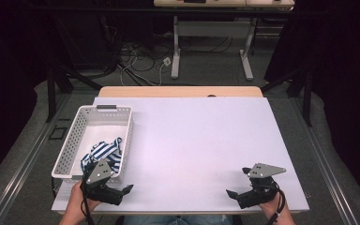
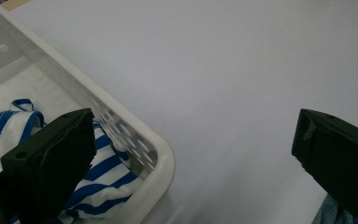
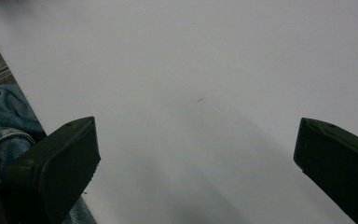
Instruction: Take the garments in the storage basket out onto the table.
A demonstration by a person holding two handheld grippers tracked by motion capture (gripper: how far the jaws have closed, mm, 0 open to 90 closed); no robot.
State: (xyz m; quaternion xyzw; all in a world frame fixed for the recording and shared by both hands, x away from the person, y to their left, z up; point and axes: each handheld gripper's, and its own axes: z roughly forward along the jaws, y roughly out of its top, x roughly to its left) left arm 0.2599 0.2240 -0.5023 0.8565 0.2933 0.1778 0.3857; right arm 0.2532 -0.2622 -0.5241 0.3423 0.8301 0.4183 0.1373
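A: Where is the blue-and-white striped cloth [image 1: 104,153]?

B: It lies crumpled inside the white perforated plastic basket [image 1: 73,137], in the end of the basket nearest the person. The basket stands along the left edge of the white rectangular table [image 1: 201,140], with its near end close to the table's front-left corner.

A: And the left gripper [image 1: 122,190]?

B: It is at the front-left corner of the table, just beside the near end of the basket, held in the person's left hand [image 1: 77,202]. Its jaws stand wide apart with nothing between them. In the left gripper view one black jaw sits in front of the cloth and the basket's rounded corner, the other over bare table; the cloth's blue stripes and a blue hem loop show behind the first jaw.

A: Does it touch the cloth?

B: I cannot tell from these views; the pads are not pressing on anything.

A: The right gripper [image 1: 232,194]?

B: Near the front-right corner of the table, well apart from the basket, in the person's right hand [image 1: 274,211]. Its jaws are spread wide too, with nothing between them. The right gripper view looks across plain white tabletop, with blue denim [image 3: 9,121] past the table's front edge.

A: Anything else on the table?

B: A grey three-cornered plate tops each gripper, and a cable trails from each.
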